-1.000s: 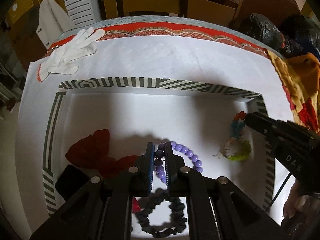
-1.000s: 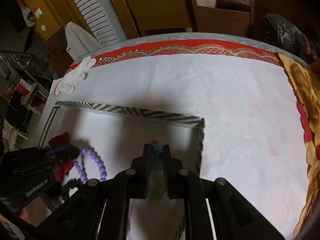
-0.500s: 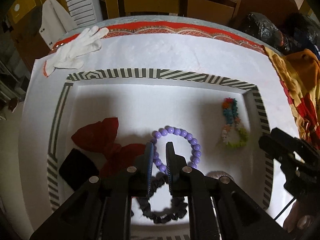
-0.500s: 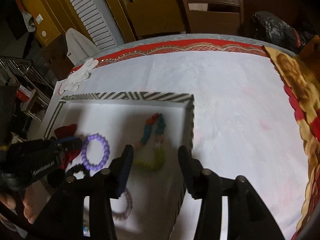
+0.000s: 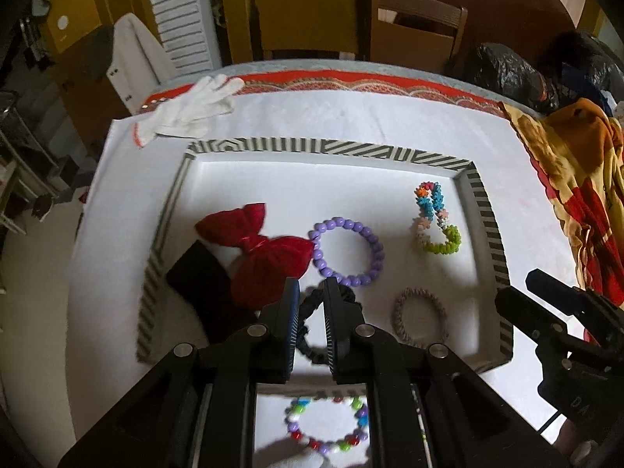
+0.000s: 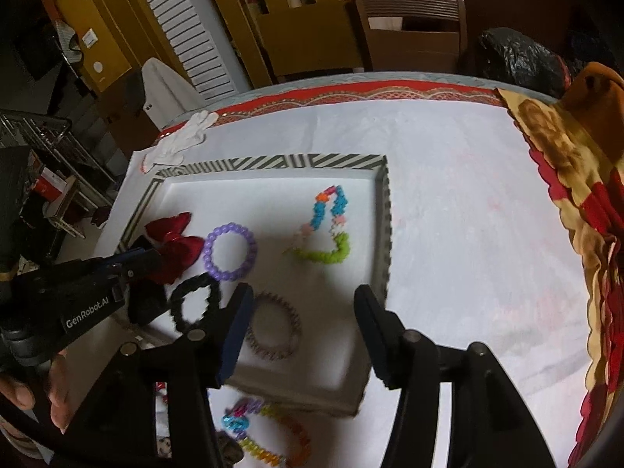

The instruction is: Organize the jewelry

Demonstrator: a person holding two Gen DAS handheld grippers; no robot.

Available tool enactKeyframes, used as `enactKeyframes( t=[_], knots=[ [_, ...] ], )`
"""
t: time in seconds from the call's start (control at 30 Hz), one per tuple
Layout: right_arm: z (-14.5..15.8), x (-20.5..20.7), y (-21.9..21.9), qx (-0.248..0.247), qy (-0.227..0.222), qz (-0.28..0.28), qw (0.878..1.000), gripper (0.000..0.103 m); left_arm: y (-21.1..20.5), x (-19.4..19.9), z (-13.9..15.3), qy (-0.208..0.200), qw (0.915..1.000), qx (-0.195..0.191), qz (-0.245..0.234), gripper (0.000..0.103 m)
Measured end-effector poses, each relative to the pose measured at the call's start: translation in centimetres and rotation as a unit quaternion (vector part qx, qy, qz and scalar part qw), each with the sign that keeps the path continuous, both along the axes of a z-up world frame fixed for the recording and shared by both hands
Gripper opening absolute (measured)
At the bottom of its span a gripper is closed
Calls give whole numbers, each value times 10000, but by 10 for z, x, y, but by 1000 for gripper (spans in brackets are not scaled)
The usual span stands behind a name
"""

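Observation:
A white tray with a striped rim (image 5: 323,147) (image 6: 273,162) holds a purple bead bracelet (image 5: 348,252) (image 6: 230,252), a multicolour bracelet (image 5: 435,223) (image 6: 325,230), a red bow (image 5: 259,249) (image 6: 173,243), a black bracelet (image 5: 312,327) (image 6: 193,306) and a brown hair tie (image 5: 420,318) (image 6: 275,327). My left gripper (image 5: 312,296) hovers above the black bracelet, jaws a narrow gap apart and empty. My right gripper (image 6: 302,300) is open and empty above the tray's near right part. A colourful bead bracelet (image 5: 327,425) lies on the table in front of the tray; another (image 6: 269,436) lies there too.
A white glove (image 5: 191,111) (image 6: 179,142) lies beyond the tray's far left corner. A yellow and red cloth (image 5: 577,187) (image 6: 585,202) covers the table's right side. Chairs (image 5: 413,31) stand behind the table. A black block (image 5: 195,277) sits at the tray's left.
Both grippers have let go of their bracelets and pulled back and up. The right gripper opened wide; the purple and multicolour bracelets now lie in the tray.

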State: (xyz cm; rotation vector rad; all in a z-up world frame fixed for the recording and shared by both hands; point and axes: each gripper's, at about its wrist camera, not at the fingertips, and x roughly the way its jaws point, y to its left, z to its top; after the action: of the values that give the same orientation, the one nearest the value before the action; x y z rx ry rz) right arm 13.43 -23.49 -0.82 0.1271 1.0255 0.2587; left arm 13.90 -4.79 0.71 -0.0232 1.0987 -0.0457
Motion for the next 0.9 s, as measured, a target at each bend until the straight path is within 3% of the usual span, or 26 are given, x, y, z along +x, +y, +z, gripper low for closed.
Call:
enactKeyframes(
  t=[0.9],
  knots=[
    [50,-89,34,46,-500,165,9986,66,39,-93,41,-458,9984,-88,308,0]
  ],
)
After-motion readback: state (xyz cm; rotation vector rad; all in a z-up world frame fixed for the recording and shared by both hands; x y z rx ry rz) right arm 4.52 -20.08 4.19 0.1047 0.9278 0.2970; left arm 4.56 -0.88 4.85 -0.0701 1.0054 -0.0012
